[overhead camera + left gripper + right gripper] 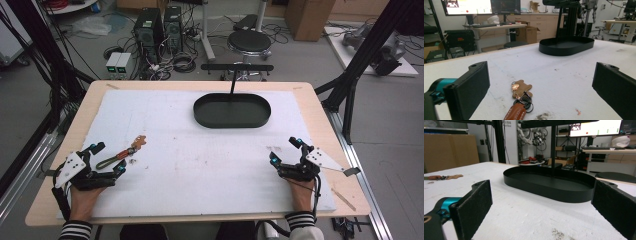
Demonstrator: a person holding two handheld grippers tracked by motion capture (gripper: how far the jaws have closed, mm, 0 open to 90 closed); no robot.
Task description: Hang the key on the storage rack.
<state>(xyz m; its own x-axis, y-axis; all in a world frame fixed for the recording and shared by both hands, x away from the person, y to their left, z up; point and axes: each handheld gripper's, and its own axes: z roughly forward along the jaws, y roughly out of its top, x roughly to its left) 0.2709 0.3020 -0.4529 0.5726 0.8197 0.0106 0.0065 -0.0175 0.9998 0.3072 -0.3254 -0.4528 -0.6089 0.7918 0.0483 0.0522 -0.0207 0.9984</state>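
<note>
One black oval tray (232, 111) sits at my twelve o'clock on the white mat (200, 165), and I see nothing lying in it. My left gripper (106, 159) has its jaws spread wide, gripping nothing; the keychain (121, 153) lies just beyond them at one o'clock. My right gripper (286, 150) is equally spread, with bare mat between its jaws. The lettering on the keychain's leather tag is too small to read.

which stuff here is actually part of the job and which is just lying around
In the job:
- keyring, lying between the open left claw jaws
- black tray
- right claw, open and empty

Lying about:
- stool
- computer towers
- cardboard boxes
</note>
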